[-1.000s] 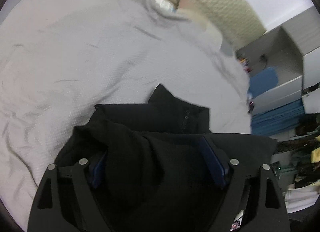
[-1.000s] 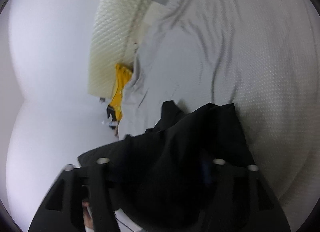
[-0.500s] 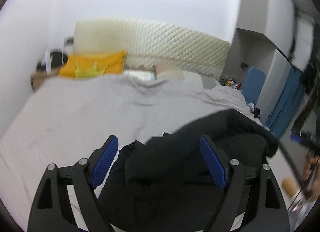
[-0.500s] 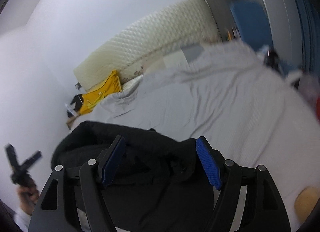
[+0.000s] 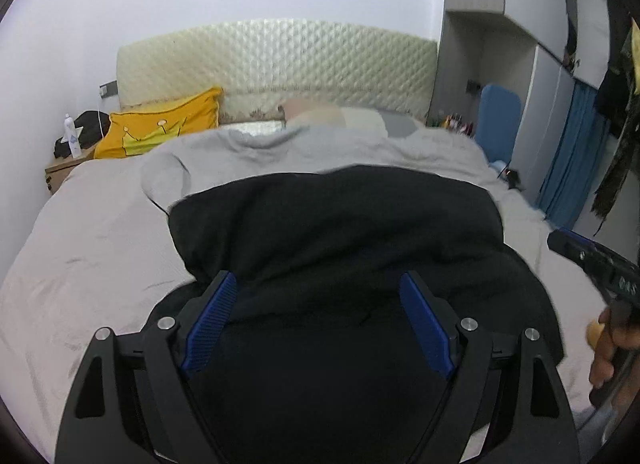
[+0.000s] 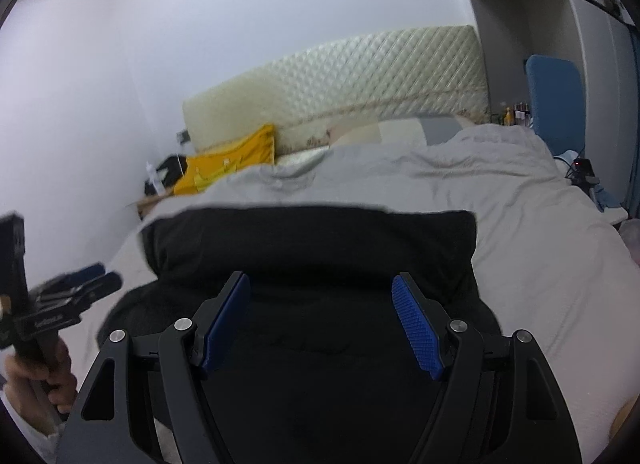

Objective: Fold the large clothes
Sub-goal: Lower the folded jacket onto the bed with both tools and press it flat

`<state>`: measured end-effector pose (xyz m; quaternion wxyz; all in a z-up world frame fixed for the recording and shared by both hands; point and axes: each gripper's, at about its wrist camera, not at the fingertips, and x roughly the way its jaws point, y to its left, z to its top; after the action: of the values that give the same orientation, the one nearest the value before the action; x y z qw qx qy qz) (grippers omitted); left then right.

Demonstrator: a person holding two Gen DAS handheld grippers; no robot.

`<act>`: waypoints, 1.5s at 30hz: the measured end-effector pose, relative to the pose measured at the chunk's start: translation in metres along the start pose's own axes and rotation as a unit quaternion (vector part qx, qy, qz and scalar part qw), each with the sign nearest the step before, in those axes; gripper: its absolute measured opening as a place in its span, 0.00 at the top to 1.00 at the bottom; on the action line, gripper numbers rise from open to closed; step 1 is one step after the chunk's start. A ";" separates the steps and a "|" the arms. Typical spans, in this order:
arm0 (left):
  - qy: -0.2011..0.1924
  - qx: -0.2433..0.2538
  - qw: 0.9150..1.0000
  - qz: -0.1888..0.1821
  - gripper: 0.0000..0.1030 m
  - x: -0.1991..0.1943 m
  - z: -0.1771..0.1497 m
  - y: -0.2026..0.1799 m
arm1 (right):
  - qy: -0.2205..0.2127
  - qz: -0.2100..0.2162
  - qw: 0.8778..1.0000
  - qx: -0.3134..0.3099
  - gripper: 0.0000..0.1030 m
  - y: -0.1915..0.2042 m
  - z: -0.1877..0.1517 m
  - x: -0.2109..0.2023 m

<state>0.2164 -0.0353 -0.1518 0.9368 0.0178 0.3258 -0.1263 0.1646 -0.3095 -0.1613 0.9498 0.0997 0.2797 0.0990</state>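
A large black garment (image 5: 340, 232) lies folded in a thick bundle on the grey bedspread (image 5: 92, 224); it also shows in the right wrist view (image 6: 312, 244). My left gripper (image 5: 316, 296) is open, its blue pads spread wide just above the garment's near part, holding nothing. My right gripper (image 6: 320, 296) is open too, pads apart over the garment's near edge. The right gripper appears at the right edge of the left wrist view (image 5: 596, 264), and the left gripper at the left edge of the right wrist view (image 6: 60, 304).
A cream quilted headboard (image 5: 276, 64) and a yellow pillow (image 5: 160, 128) stand at the bed's far end. A wooden nightstand (image 5: 64, 168) with a bottle is far left. A blue chair (image 5: 500, 120), blue curtain (image 5: 572, 156) and grey wardrobe are on the right.
Both grippers let go of the black garment and opened, then drew back and levelled toward the headboard. The garment now rests folded on the bed.
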 end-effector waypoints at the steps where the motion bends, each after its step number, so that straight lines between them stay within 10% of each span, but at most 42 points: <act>1: 0.008 0.004 1.000 0.005 0.19 0.010 0.001 -0.003 | 0.006 -0.001 1.000 -0.005 0.29 0.001 -0.002 0.011; 17: 0.053 0.034 0.997 0.046 0.19 0.118 0.000 -0.025 | 0.072 -0.020 0.997 -0.022 0.19 -0.022 -0.008 0.141; 34: 0.087 -0.008 0.996 0.033 0.13 0.171 0.005 -0.004 | 0.095 -0.027 0.995 0.006 0.09 -0.035 -0.005 0.190; 45: 0.067 -0.020 0.997 0.024 0.13 0.138 0.005 0.009 | 0.083 -0.010 0.996 0.000 0.09 -0.034 -0.008 0.169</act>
<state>0.3258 -0.0582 -0.2336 0.9157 0.0158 0.3899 -0.0958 0.3040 -0.2995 -0.2622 0.9243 0.0878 0.3586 0.0973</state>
